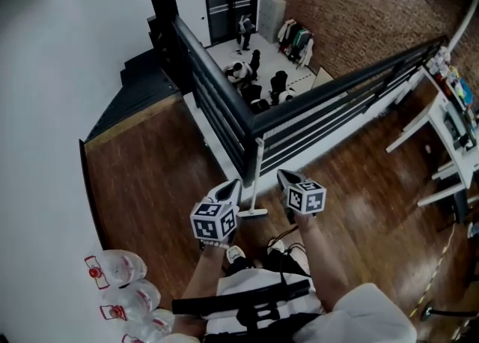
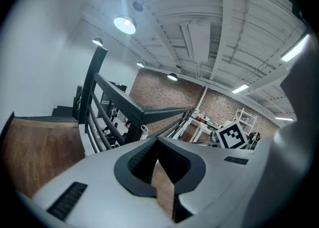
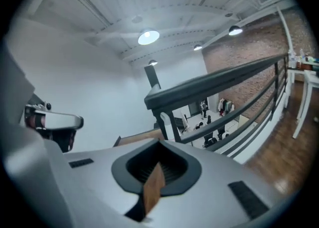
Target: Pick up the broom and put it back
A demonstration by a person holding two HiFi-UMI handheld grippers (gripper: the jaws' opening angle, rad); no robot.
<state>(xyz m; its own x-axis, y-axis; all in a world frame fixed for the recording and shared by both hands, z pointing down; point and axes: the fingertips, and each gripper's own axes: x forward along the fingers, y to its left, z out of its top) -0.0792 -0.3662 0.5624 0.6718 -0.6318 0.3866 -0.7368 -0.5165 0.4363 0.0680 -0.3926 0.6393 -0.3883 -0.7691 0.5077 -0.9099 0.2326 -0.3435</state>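
A white broom (image 1: 258, 173) stands upright against the corner post of the black railing (image 1: 217, 102), its head (image 1: 252, 213) on the wooden floor. My left gripper (image 1: 233, 183) is just left of the handle and my right gripper (image 1: 283, 175) just right of it, neither touching it. Both are shut with nothing between the jaws. In the left gripper view the jaws (image 2: 157, 140) meet at the tip, with the broom's handle top (image 2: 144, 130) beyond them. The right gripper view shows its jaws (image 3: 159, 143) closed too, the handle top (image 3: 162, 121) by the post.
The railing runs along a drop to a lower floor where people (image 1: 251, 76) are. Stairs (image 1: 142, 83) go down at the left. Large water bottles (image 1: 120, 266) lie at the lower left by the white wall. White tables (image 1: 449, 139) stand at the right.
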